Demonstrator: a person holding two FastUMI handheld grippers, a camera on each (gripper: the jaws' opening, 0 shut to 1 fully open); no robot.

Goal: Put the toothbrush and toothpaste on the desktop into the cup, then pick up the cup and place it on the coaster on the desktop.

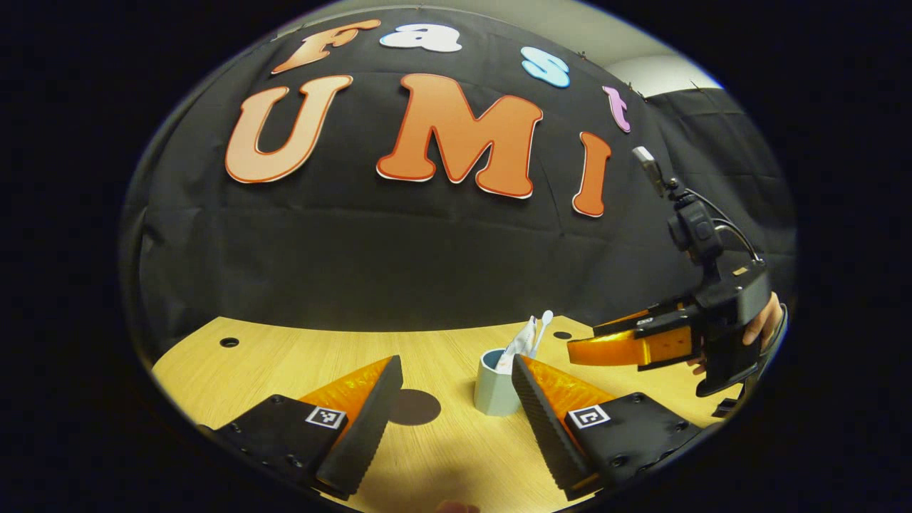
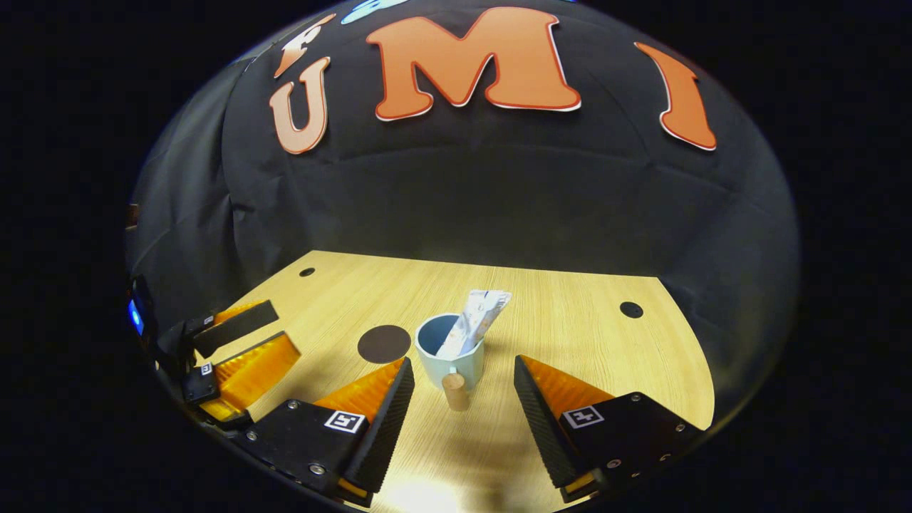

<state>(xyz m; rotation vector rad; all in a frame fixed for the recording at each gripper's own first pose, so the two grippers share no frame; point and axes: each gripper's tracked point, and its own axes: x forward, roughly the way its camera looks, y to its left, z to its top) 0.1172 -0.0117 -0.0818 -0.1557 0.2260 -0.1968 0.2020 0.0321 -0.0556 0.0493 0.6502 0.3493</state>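
Observation:
A pale blue cup with a wooden knob handle stands on the wooden desktop. A white toothpaste tube leans inside it. In the left gripper view the cup also holds a white toothbrush. The dark round coaster lies bare just left of the cup, and the coaster sits between my left fingers. My right gripper is open, with the handle between its fingertips, apart from both. My left gripper is open and holds nothing, its right finger beside the cup.
Small dark holes mark the desktop's far corners. The black cloth wall closes the back. The left gripper hovers at the table's left edge; a hand holds the right gripper above the table's right side.

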